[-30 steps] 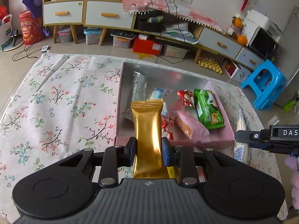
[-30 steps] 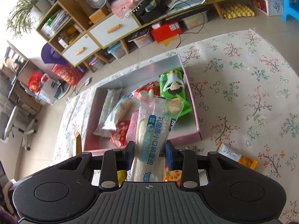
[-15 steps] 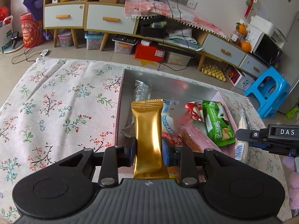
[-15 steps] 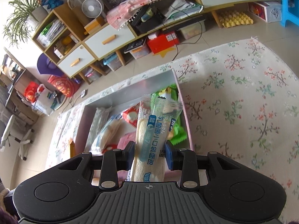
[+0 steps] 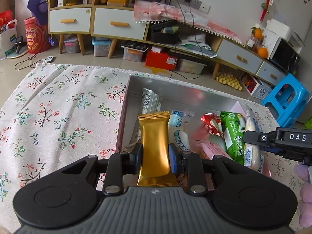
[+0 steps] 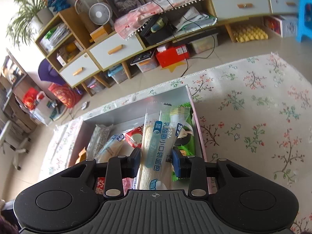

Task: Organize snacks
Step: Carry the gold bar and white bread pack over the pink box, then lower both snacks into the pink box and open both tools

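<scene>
Above the near end of the box (image 5: pixel 175 86), the left gripper (image 5: pixel 155 156) holds a gold packet (image 5: pixel 155 146), its jaws closed on the packet's lower half so the crimped top stands upright toward the box's far wall. Seen from the right wrist, the right gripper (image 6: pixel 156 161) has its jaws clamped on a clear-wrapped bread stick (image 6: pixel 156 146) with blue print, which points out over the right side of the box (image 6: pixel 136 107). From the left wrist that same bread stick (image 5: pixel 252 136) shows at the box's right edge, with the right gripper's black body marked DAS beside it.

Inside the box lie several snacks. A silver pack (image 5: pixel 151 100) sits near the far left corner. Just right of the gold packet lies a white and blue bread pack (image 5: pixel 180 128), then a red wrapper (image 5: pixel 211 123), then a green pack (image 5: pixel 233 134) along the right wall. A pink pack (image 5: pixel 210 150) lies at the near end, between the bread pack and the green one. From the right wrist the green pack (image 6: pixel 185 136) lies under the held bread stick, against the box's right wall, and the red wrapper (image 6: pixel 134 137) is to the stick's left.

The box rests on a floral cloth (image 5: pixel 58 107) that spreads out on both sides of it. Beyond the box stand low cabinets (image 5: pixel 97 23) and a blue stool (image 5: pixel 286 99).
</scene>
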A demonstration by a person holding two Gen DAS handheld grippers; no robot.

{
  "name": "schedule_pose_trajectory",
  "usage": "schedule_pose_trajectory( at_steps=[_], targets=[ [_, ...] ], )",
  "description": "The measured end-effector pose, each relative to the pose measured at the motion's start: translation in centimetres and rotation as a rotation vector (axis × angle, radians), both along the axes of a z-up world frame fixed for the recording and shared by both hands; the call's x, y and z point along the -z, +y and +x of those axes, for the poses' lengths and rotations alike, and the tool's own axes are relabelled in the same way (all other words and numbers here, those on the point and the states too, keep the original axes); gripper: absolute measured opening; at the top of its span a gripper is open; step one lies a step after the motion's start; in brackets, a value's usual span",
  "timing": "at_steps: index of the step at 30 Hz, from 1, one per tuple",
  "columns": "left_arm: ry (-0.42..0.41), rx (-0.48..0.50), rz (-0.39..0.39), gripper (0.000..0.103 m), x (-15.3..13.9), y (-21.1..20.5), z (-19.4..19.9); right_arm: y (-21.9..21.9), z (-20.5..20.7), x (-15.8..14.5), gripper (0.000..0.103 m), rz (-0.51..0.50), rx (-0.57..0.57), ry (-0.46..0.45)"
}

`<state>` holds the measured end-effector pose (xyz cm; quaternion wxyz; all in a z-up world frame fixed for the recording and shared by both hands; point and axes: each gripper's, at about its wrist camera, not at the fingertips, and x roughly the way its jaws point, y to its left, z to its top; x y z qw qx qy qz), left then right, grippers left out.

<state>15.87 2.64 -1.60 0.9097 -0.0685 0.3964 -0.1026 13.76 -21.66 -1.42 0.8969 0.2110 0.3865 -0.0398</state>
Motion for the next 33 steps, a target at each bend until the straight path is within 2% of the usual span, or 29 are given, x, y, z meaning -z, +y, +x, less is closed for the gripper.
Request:
schedule_pose_trajectory(
  at_steps=[5,12,13,14,28,33],
  targets=[
    [0.009,-0.021,-0.005,0.027,0.1,0.2,0.0,1.7,0.4,0.3,0.033,-0.077,-0.03,0.001],
    [0.014,-0.019,0.005,0.031,-0.1,-0.1,-0.4,2.5,0.4,0.5,0.036,-0.093,-0.044,0.005],
    [0.012,-0.018,0.009,0.031,-0.2,-0.1,-0.5,2.5,0.4,0.5,0.041,-0.088,-0.047,0.007],
    [0.014,-0.016,0.01,0.033,-0.3,0.0,-0.4,2.5,0.4,0.5,0.047,-0.08,-0.052,0.008],
    [0.016,-0.005,0.016,0.061,-0.8,-0.1,-1.0,3.1,-0.3,-0.8,0.059,-0.082,-0.091,0.038],
    [0.031,0.008,0.04,0.069,-0.9,-0.4,-1.4,3.4,-0.8,-1.3,0.069,-0.078,-0.09,0.052]
  ],
)
